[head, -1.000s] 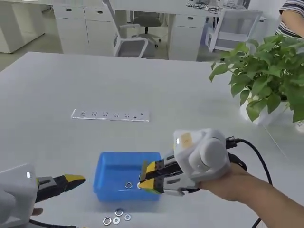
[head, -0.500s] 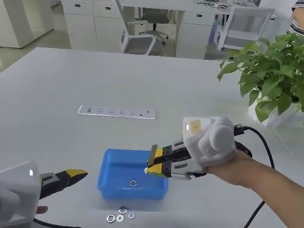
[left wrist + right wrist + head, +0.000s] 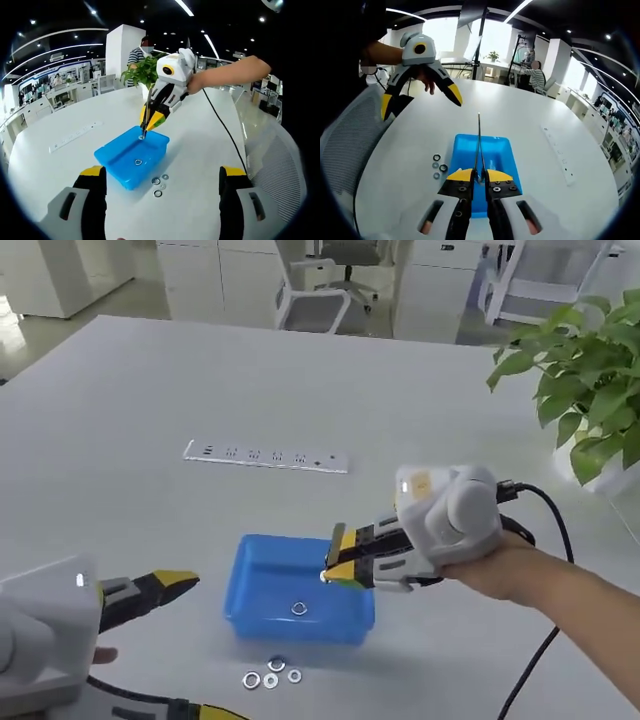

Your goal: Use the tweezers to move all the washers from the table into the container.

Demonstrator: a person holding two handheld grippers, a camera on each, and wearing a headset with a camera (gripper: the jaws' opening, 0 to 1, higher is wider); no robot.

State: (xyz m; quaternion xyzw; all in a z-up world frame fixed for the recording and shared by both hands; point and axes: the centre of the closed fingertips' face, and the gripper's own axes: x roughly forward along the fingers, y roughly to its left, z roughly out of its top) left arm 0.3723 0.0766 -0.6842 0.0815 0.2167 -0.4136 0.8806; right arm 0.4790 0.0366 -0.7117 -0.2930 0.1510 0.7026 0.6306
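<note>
Table [image 3: 150,390]: container [image 3: 290,628] near middle, one washer [image 3: 298,609] in it. Loose washers [image 3: 270,677] on table just before its near wall. Power strip [image 3: 266,456] behind. Potted plant [image 3: 590,390] far right. Tweezers [image 3: 478,140], held in right gripper [image 3: 479,175], over container's right rim.

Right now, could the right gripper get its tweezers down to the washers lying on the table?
Probably yes. The washers lie uncovered beside the blue container, and the right gripper holds the tweezers just above it; the left gripper is off to one side.
</note>
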